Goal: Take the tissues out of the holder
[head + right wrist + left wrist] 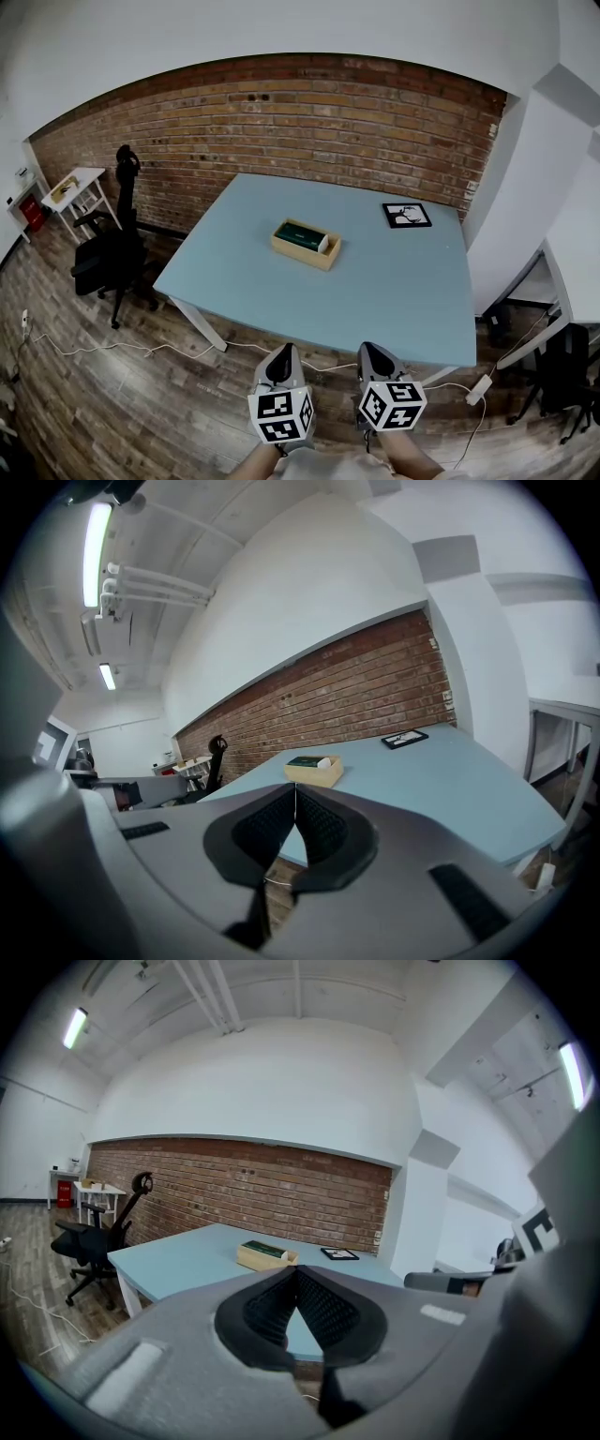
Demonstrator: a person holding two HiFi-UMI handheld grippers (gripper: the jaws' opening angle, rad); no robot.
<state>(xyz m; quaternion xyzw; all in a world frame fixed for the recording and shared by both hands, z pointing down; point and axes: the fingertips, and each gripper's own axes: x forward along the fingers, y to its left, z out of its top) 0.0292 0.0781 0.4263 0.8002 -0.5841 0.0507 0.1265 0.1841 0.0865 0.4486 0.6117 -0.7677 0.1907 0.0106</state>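
Your left gripper (282,361) and right gripper (375,358) both have jaws pressed together on nothing, just off the table's (403,300) near edge. The holder (302,253) with the tissues (301,232) sits mid-table, well apart on the far side, its long axis running left-right with a slight slant. It lines up closer to your left gripper.

Office space here: pale blue table (394,291) dead ahead of the left claw (284,350) and right claw (371,348), exposed brick wall (309,103) beyond it, black swivel office chair (108,258) off past the left claw, plank floor (112,394) below, tube lights (97,541) overhead.
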